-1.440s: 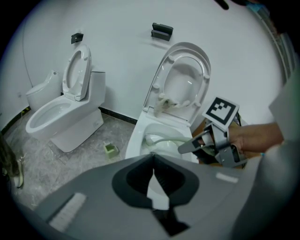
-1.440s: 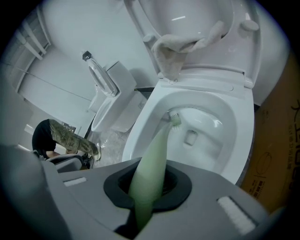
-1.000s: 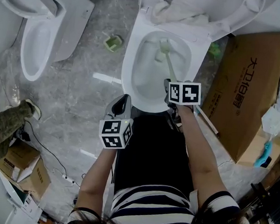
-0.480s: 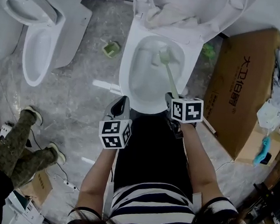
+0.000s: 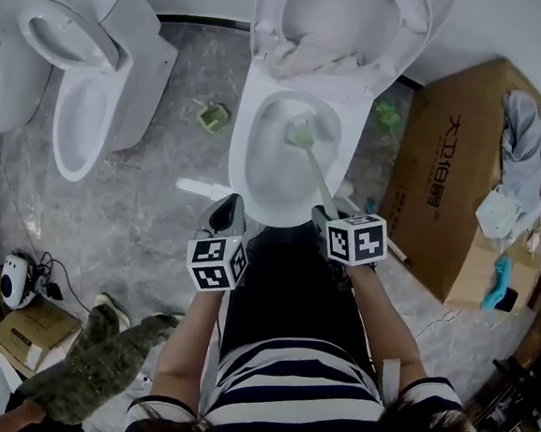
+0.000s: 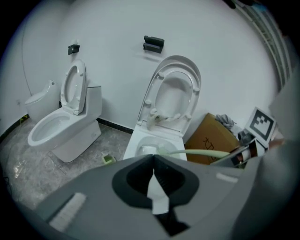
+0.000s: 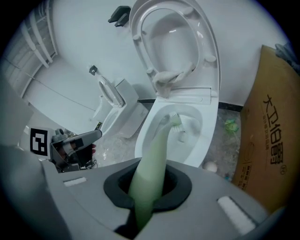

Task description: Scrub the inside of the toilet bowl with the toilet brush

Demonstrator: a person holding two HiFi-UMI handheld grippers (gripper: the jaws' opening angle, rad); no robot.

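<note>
A white toilet bowl (image 5: 244,161) stands open in front of me, lid and seat raised. The pale green toilet brush (image 5: 319,182) slants into it, its bristle head (image 5: 301,133) against the far inner wall. My right gripper (image 5: 331,220) is shut on the brush handle (image 7: 152,164) just above the bowl's near rim; the head (image 7: 176,121) shows down in the bowl (image 7: 206,136). Over the floor beside the near left rim, my left gripper (image 5: 226,211) hangs with its jaws shut (image 6: 153,164) on nothing. The left gripper view shows the brush handle (image 6: 201,153) crossing to the bowl (image 6: 140,143).
A second toilet (image 5: 82,109) stands to the left. A green brush holder (image 5: 213,116) sits on the floor between them. A large cardboard box (image 5: 453,170) lies close on the right. Another person's leg (image 5: 97,365) and small boxes (image 5: 16,329) are at lower left.
The brush head stays in the bowl's far part while the view drifts. The other person's legs have moved from the left edge toward the bottom left.
</note>
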